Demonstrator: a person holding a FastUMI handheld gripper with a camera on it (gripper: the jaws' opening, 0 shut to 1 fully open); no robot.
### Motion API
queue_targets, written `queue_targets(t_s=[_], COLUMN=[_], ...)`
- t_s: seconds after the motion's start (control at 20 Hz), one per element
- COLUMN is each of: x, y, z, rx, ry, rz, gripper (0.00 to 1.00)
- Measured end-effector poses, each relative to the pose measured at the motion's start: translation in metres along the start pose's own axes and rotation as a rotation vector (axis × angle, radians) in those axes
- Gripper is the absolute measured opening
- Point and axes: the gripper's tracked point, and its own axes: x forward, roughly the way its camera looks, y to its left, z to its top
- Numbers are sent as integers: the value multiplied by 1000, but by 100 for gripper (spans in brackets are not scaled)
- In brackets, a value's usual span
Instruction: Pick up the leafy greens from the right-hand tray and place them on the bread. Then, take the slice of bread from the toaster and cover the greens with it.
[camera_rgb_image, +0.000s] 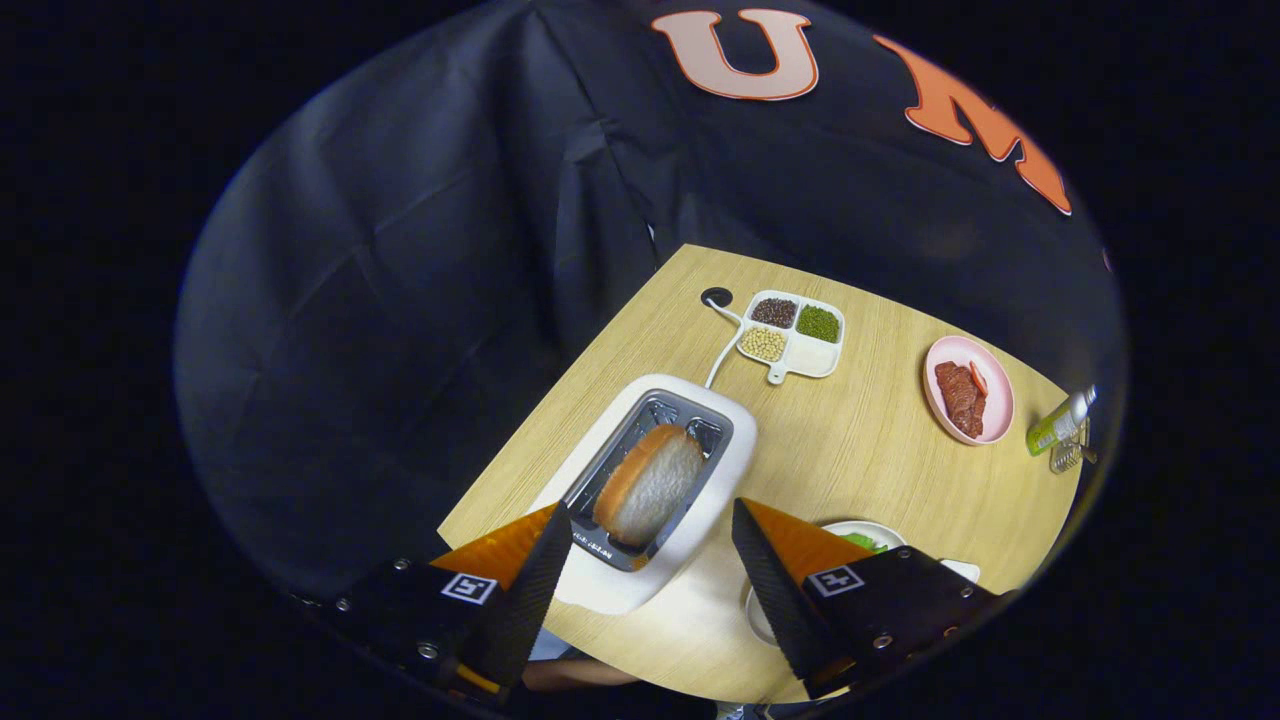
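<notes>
A white toaster (730, 440) stands on the wooden table, and a slice of bread (652, 483) with a brown crust sticks up out of its slot. My gripper (650, 515) is open above it, one finger on each side of the slice, with clear gaps to both. Behind my right finger lies a white plate (875, 531), with a bit of the leafy greens (862, 542) showing on it. The finger hides most of the plate and whatever is under the greens.
Beyond the toaster a white divided dish (812, 358) holds brown, green and pale beans. A pink plate (990, 395) with red meat slices lies to the right, with a green-capped bottle (1058, 424) near the table's right edge. The toaster's cord (722, 355) runs to a hole (716, 297).
</notes>
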Motion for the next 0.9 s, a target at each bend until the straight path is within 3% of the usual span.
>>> queue_targets(t_s=[0.3, 0.65, 0.7, 0.85, 0.9], x=[27, 49, 52, 54, 51], y=[6, -5, -5, -7, -14], z=[7, -5, -5, -3, -1], rx=[58, 59, 76, 120, 127], ry=[68, 118, 113, 110, 98], rz=[-31, -105, -106, -91, -106], gripper=[86, 63, 59, 32, 29])
